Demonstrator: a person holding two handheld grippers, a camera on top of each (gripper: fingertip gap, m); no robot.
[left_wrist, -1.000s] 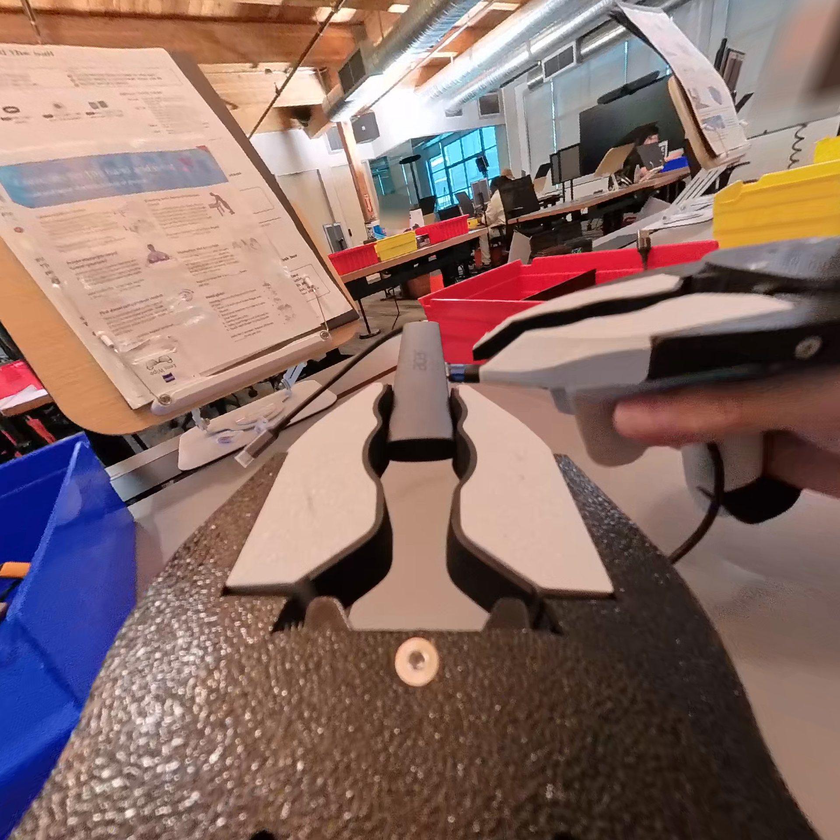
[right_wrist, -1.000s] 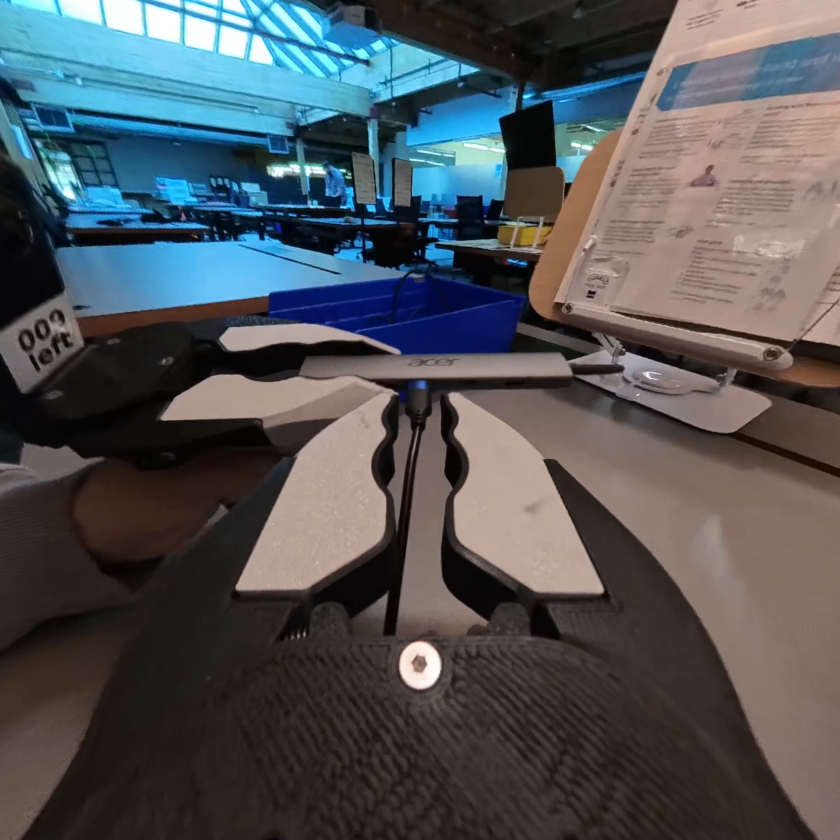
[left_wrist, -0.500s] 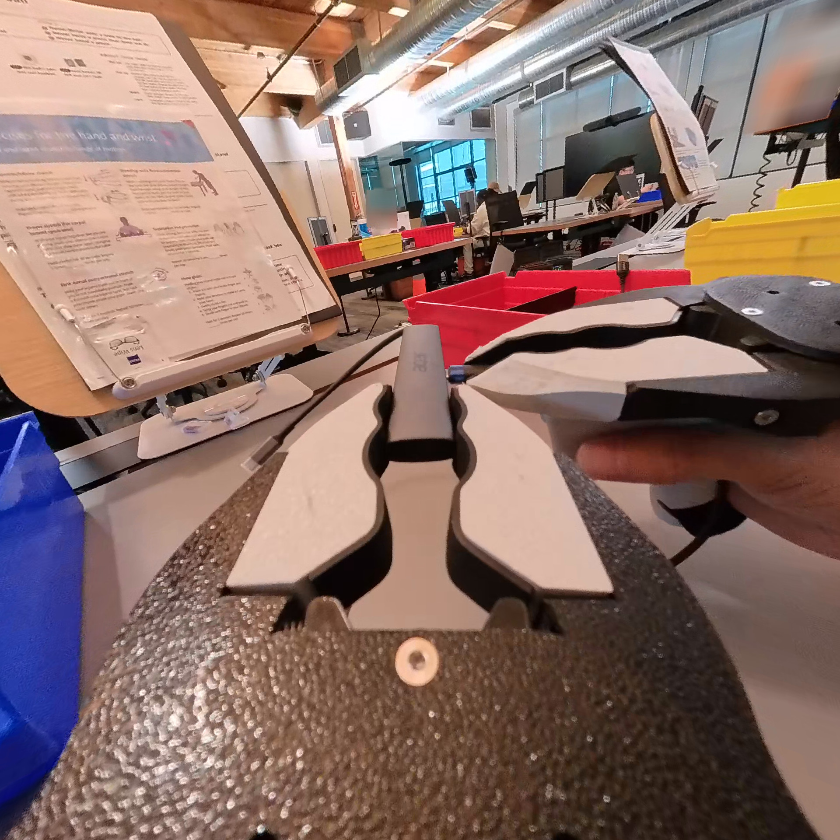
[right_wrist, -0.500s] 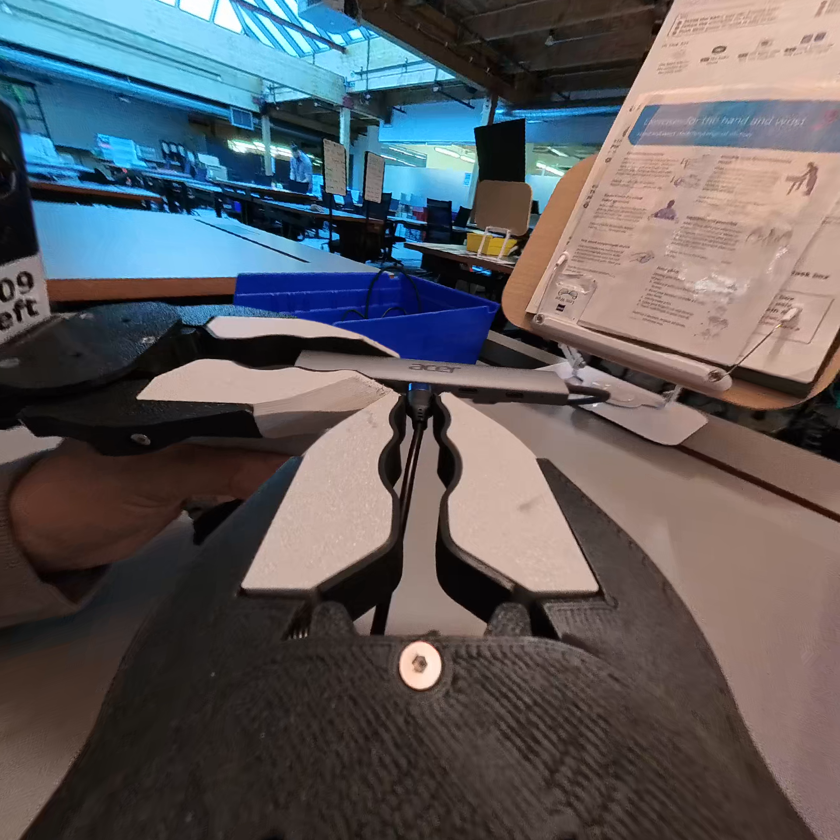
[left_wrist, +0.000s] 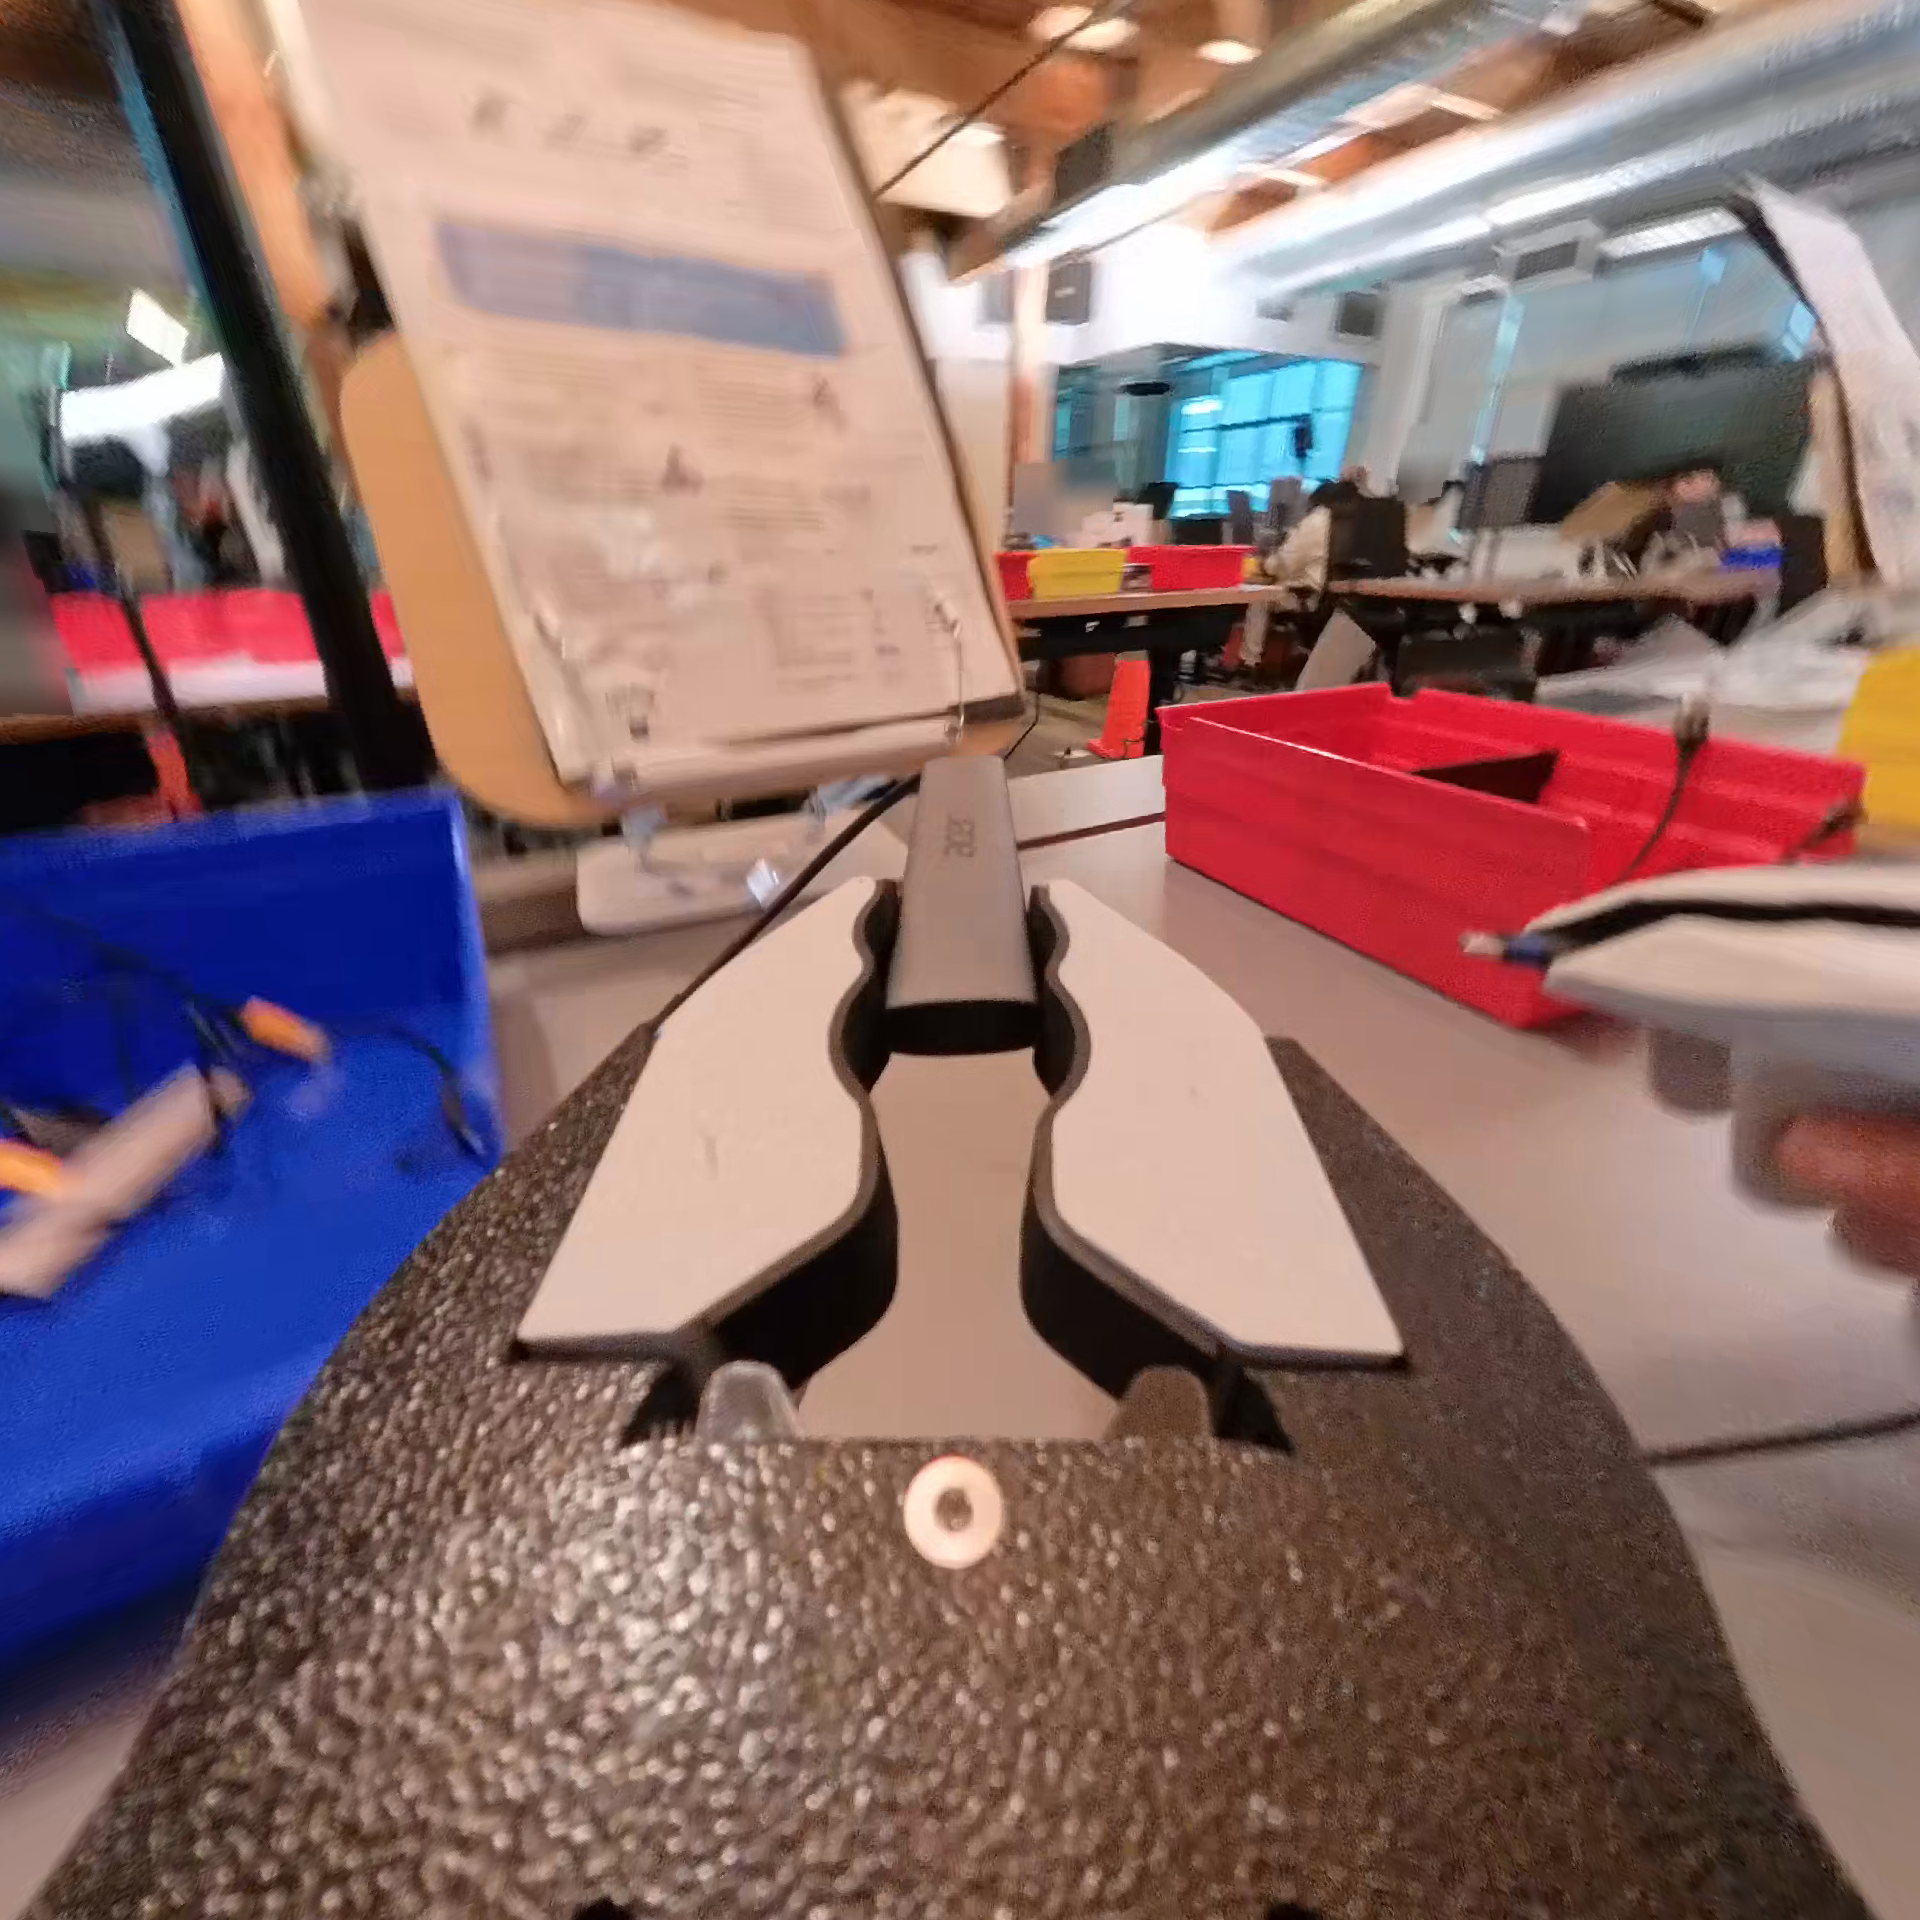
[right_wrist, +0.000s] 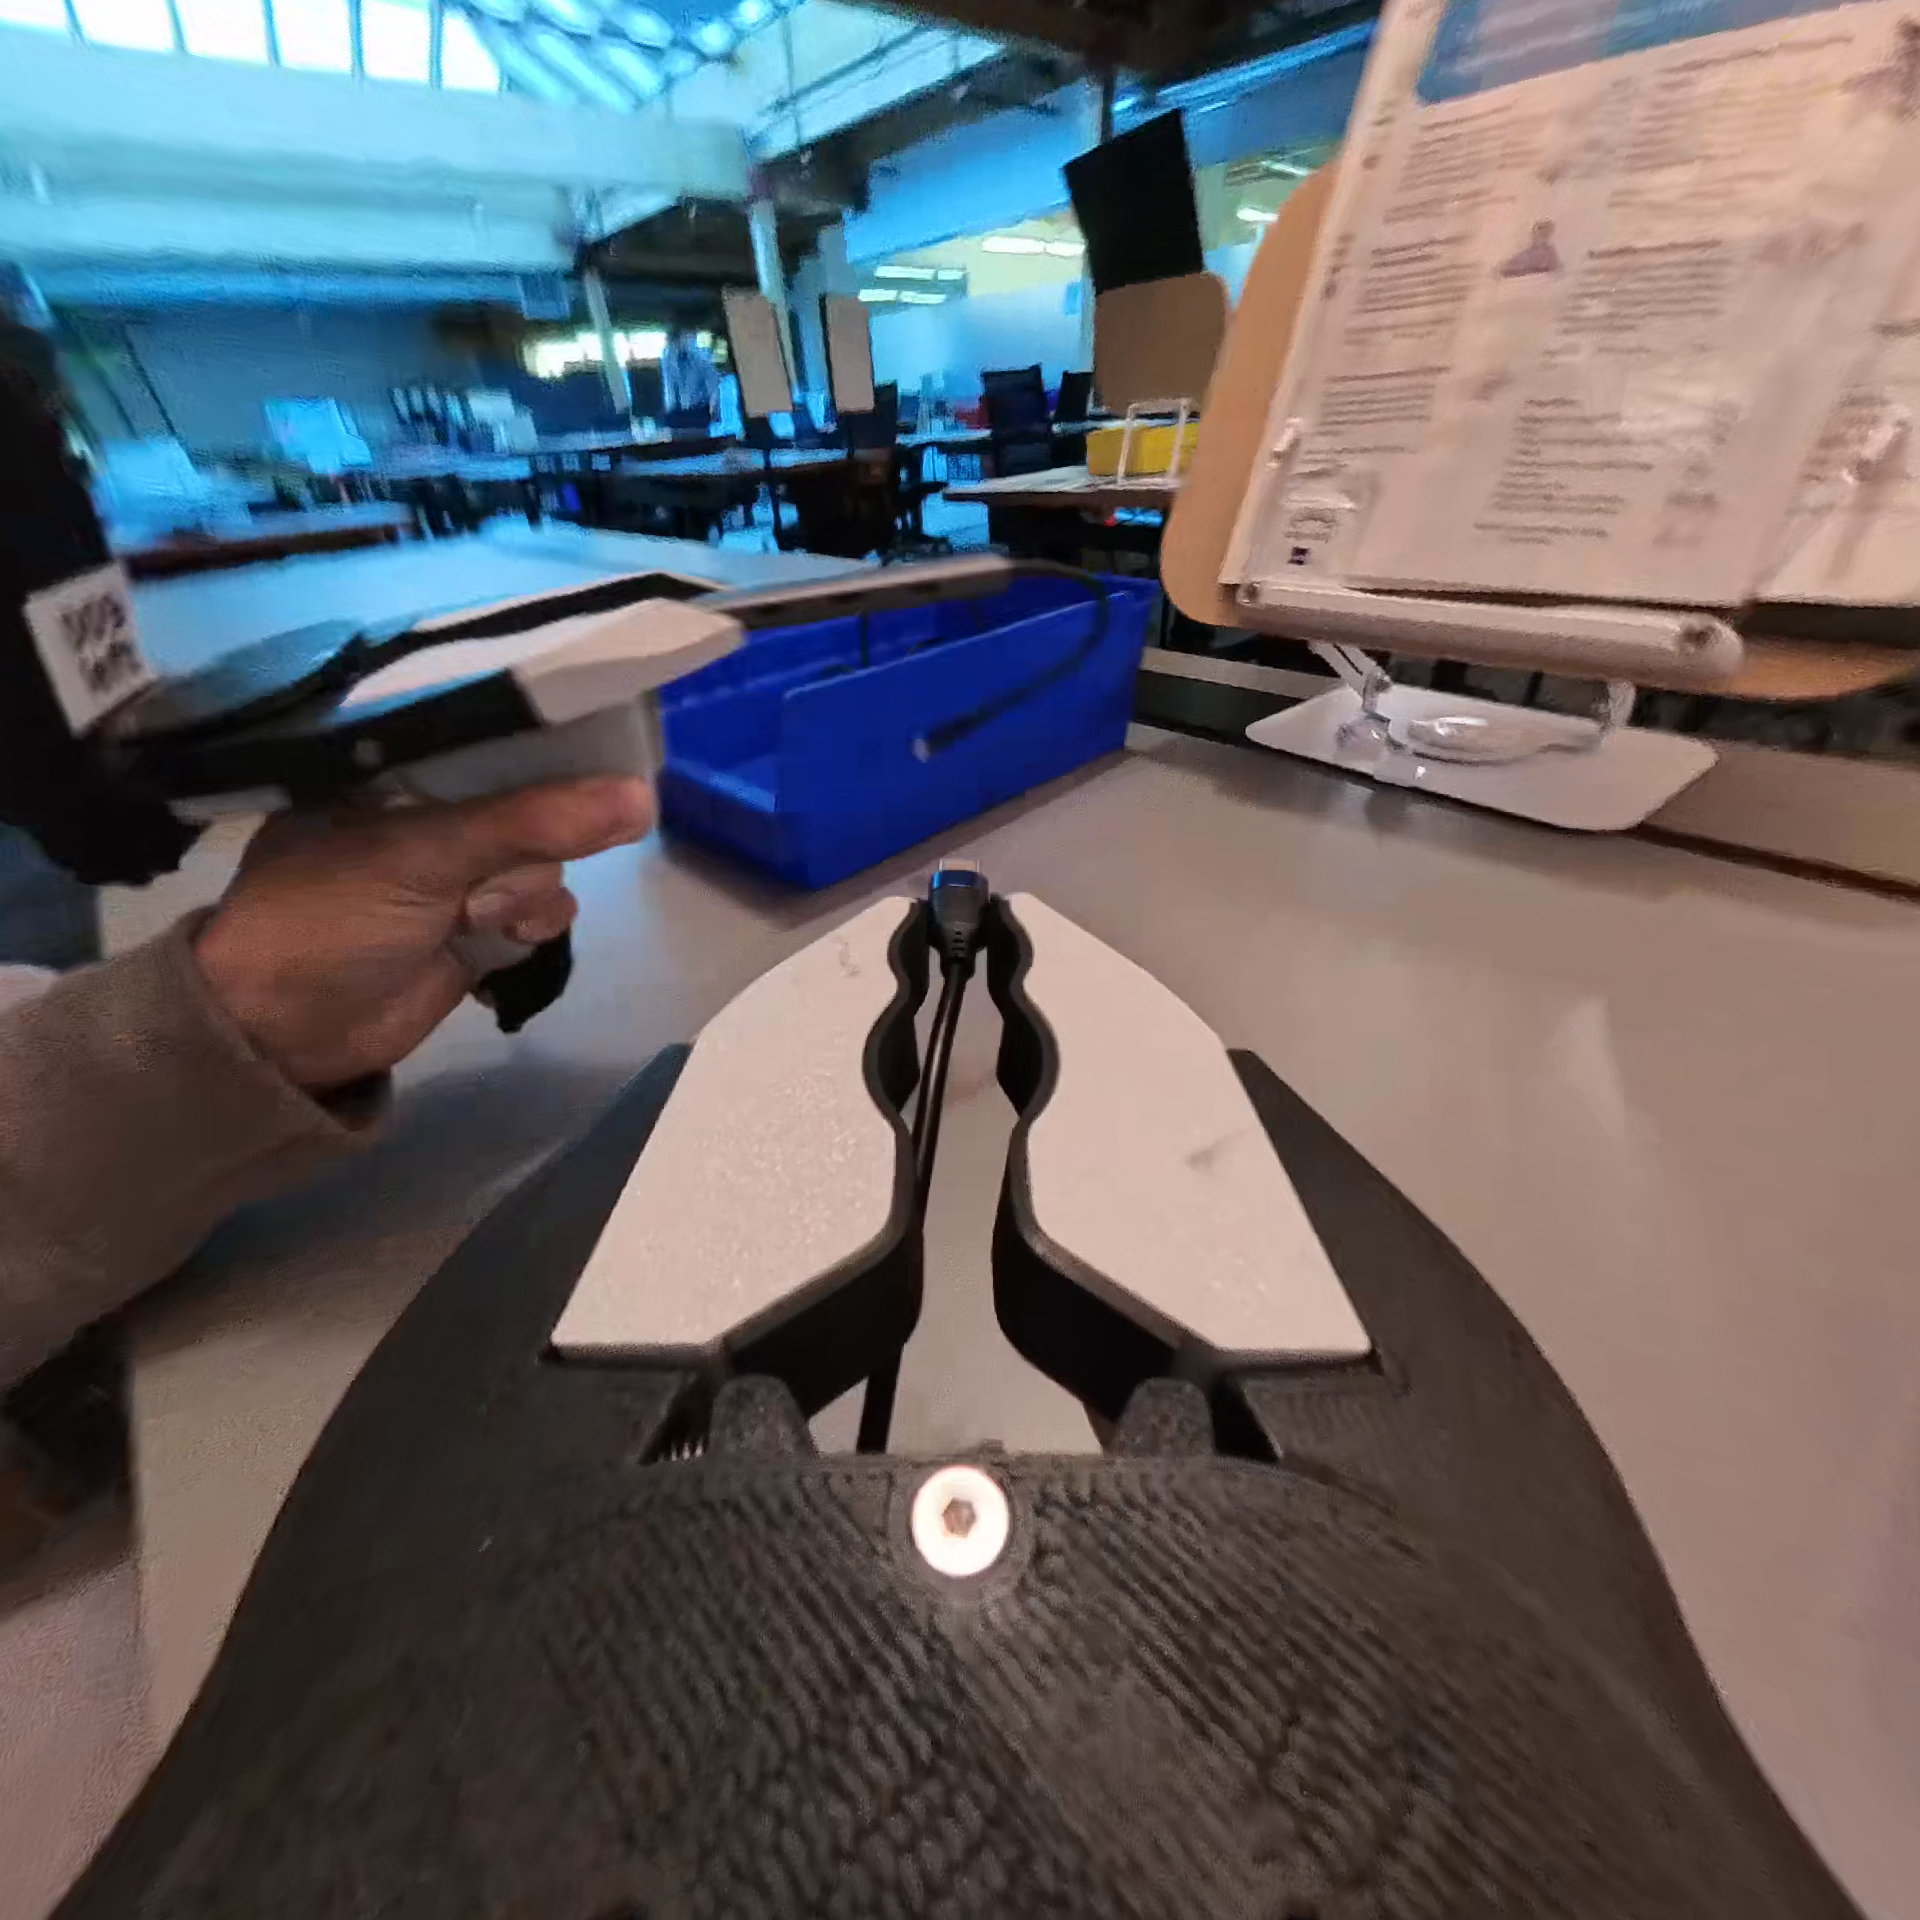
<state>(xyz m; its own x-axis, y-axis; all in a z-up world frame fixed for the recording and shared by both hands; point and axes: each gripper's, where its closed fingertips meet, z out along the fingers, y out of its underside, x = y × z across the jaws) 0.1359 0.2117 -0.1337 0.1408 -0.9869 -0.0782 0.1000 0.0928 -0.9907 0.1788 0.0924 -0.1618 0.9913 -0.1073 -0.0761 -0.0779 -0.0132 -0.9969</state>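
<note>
Blue bin (left_wrist: 239, 1039): at the tabletop's left edge we see loose cables and orange-tipped pieces inside, blurred.
Left gripper (left_wrist: 961, 914): our pale flat fingers clamp a slim grey metal hub (left_wrist: 961, 883), held above the tabletop; its short black cable (right_wrist: 1049, 665) hangs free over the bin.
Document stand (left_wrist: 665, 416): a wooden board with printed sheets, along the far edge.
Red bin (left_wrist: 1455, 821): toward the far right; we see a dark divider inside.
Right gripper (right_wrist: 956, 914): closed narrowly on a black plug (right_wrist: 954, 904), apart from the hub.
Tabletop (right_wrist: 1455, 1039): smooth grey, in a large open workshop.
</note>
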